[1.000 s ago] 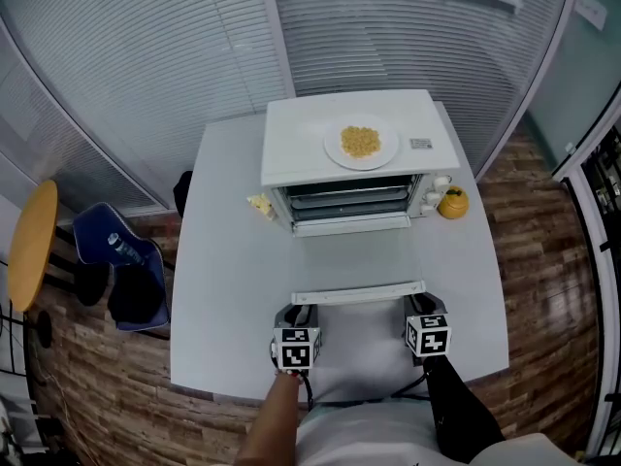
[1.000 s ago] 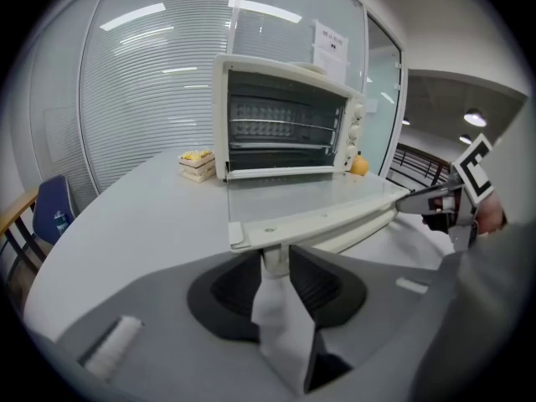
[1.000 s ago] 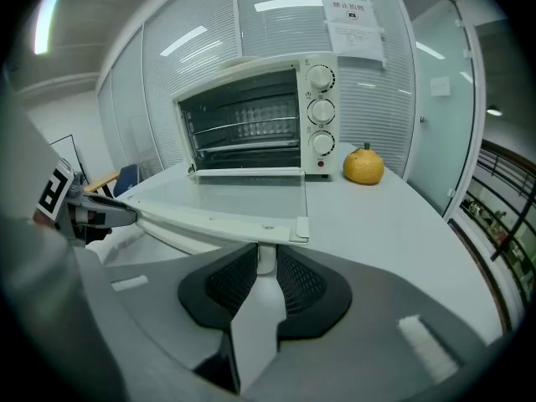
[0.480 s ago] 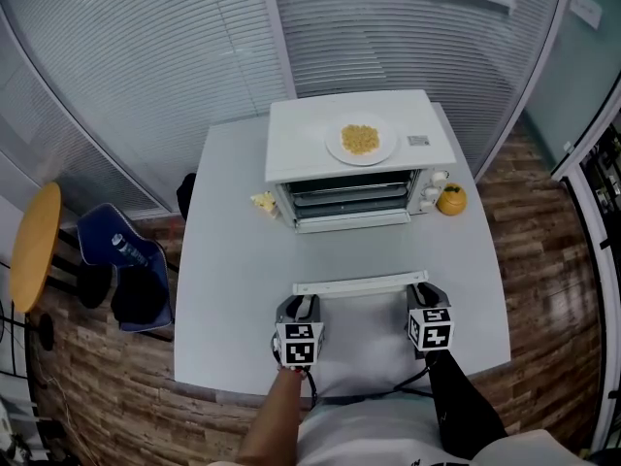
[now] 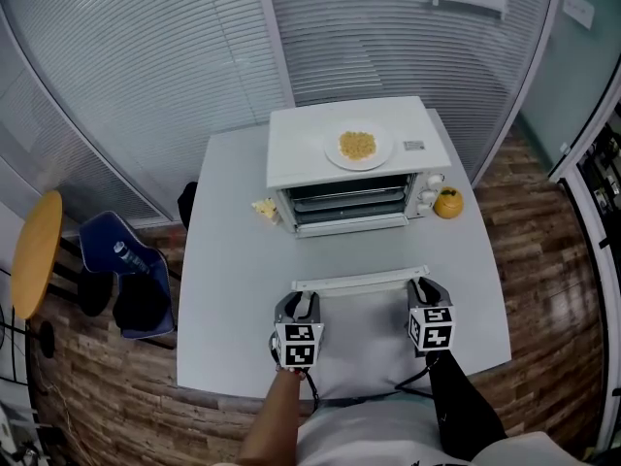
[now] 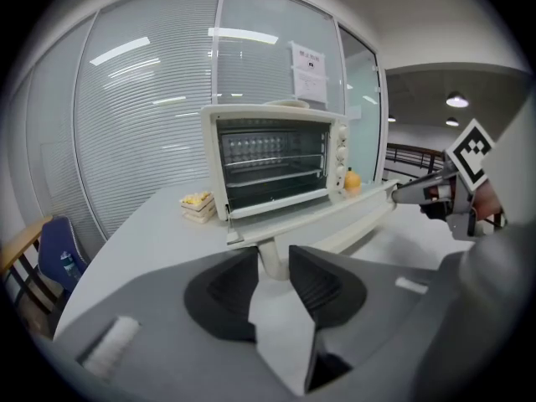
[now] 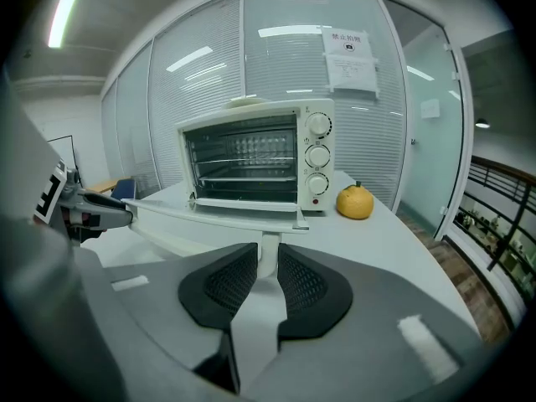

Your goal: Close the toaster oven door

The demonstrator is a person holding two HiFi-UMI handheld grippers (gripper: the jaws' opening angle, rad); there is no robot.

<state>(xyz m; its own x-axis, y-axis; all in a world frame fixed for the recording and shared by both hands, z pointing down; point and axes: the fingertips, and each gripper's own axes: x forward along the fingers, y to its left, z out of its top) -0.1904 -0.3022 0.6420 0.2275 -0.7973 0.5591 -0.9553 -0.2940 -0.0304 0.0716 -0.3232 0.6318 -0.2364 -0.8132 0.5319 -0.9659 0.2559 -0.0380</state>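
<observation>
Head view: my left gripper point(image 5: 302, 305) and right gripper point(image 5: 424, 292) clamp the door handle point(image 5: 359, 282) — one at each end. Toaster oven point(image 5: 349, 153) stands open.

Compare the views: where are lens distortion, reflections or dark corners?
Head view: evenly lit, sharp, but the glass wall bows. Left gripper view: black fisheye corners, lights mirrored in the glass. Right gripper view: same corners, bright strip light top left.
</observation>
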